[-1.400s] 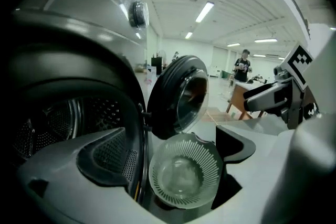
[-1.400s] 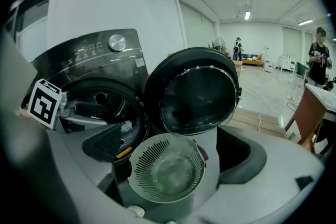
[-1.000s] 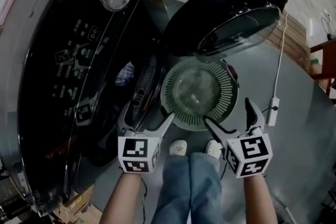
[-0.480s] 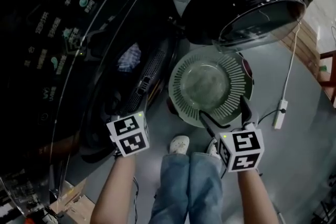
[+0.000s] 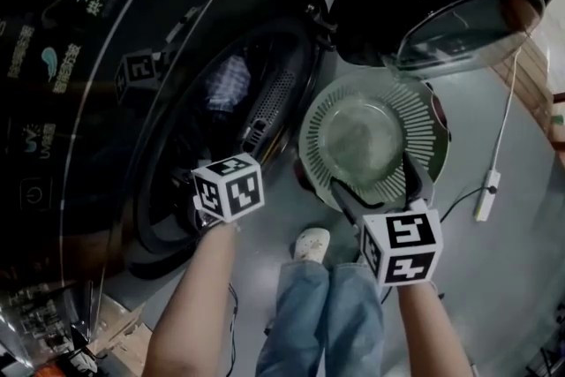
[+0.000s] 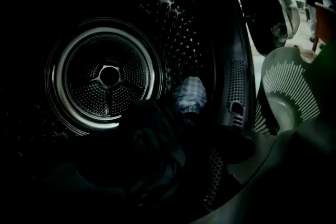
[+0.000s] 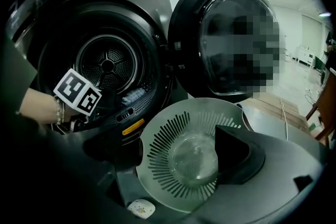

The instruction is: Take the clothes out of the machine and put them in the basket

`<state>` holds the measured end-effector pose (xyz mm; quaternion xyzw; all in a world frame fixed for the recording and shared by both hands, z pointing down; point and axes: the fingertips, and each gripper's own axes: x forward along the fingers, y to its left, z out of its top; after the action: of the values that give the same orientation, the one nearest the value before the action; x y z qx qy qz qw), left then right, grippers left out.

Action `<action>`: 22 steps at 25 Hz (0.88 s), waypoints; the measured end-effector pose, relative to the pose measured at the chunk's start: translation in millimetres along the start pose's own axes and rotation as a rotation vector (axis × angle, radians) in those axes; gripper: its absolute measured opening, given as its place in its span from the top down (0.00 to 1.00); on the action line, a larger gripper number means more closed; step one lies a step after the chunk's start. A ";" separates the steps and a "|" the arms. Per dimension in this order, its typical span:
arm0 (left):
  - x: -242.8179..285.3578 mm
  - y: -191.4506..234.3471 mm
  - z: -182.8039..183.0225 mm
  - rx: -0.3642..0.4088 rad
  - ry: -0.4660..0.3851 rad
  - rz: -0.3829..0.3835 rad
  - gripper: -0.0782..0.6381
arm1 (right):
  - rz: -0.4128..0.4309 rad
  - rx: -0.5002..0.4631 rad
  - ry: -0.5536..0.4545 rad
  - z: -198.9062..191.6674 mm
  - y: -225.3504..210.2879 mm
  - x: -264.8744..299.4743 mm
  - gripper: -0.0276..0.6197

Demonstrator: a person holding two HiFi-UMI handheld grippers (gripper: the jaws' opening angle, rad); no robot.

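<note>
Fingers (image 7: pixel 237 157) wide, right gripper (image 5: pixel 381 188) near basket (image 5: pixel 422 112) | left gripper (image 6: pixel 152 165) wide, inside drum (image 6: pixel 173 39), at dark clothes (image 6: pixel 152 136)

The grey floor (image 5: pixel 521 278) is carrying the basket (image 5: pixel 422 124), with the machine (image 5: pixel 106 101) standing just left of it. A white shoe (image 5: pixel 311 245) is standing just below the basket, and a white cord (image 5: pixel 486 194) is lying to the basket's right.
</note>
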<state>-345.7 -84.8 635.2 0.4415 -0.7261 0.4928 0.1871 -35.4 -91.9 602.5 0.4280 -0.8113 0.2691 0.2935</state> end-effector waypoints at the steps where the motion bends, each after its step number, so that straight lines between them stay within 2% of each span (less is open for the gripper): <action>1: 6.0 4.1 -4.1 0.001 0.029 0.020 0.14 | 0.003 -0.011 0.010 -4.7 1.2 -0.1 0.11; 6: 27.1 17.7 -18.2 -0.046 0.120 0.051 0.16 | 0.018 -0.035 0.047 -21.8 3.0 -2.8 0.11; 10: 39.0 22.0 -34.2 -0.007 0.188 0.068 0.22 | 0.033 -0.053 0.054 -23.2 3.9 -3.5 0.11; 11: 39.9 23.7 -38.4 0.000 0.212 0.073 0.32 | 0.039 -0.058 0.054 -22.4 5.2 -3.3 0.11; 12: 39.0 25.2 -40.3 -0.004 0.228 0.076 0.64 | 0.046 -0.064 0.053 -21.6 6.4 -3.1 0.11; 13: 36.8 25.5 -39.8 -0.018 0.231 0.073 0.81 | 0.050 -0.070 0.053 -21.0 7.0 -3.2 0.11; 22: -8.5 12.5 -13.0 -0.112 0.085 0.002 0.82 | 0.058 -0.087 0.068 -19.8 6.3 -22.3 0.11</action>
<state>-353.5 -67.9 628.1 0.4082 -0.7445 0.4698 0.2416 -25.7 -63.3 599.1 0.3819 -0.8239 0.2561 0.3313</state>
